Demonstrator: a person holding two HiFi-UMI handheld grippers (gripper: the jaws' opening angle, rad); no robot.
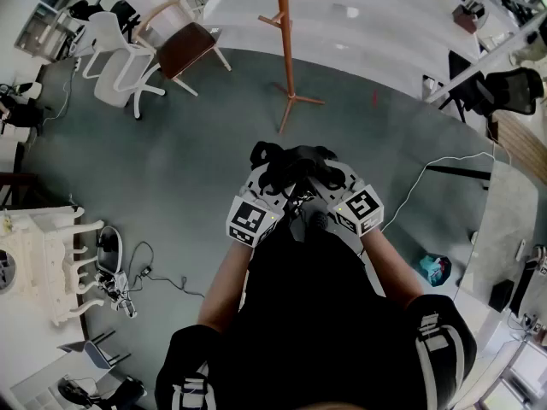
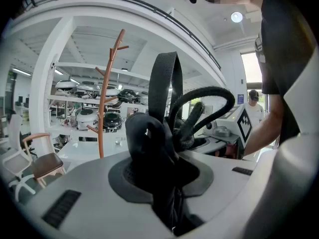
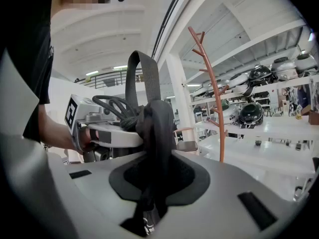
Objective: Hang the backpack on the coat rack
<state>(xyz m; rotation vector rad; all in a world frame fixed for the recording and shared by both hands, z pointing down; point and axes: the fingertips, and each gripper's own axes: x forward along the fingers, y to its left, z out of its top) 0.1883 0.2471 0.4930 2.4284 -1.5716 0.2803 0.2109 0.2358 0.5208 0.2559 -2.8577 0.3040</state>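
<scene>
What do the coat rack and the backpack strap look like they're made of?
The coat rack is probably wood, possibly painted metal. It has a smooth reddish-brown finish, and its pegs branch off like twigs. The backpack strap looks like woven black nylon webbing. It is matte and flat, and it bends softly into a loop.

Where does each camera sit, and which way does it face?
Head view: on the person's head, looking steeply down at forearms, shoulders and backpack.
Left gripper view: on the left gripper, facing along its jaws, shut on the backpack; arm at right.
Right gripper view: mirrored, on the right gripper; arm at left.
All share the coat rack.
</scene>
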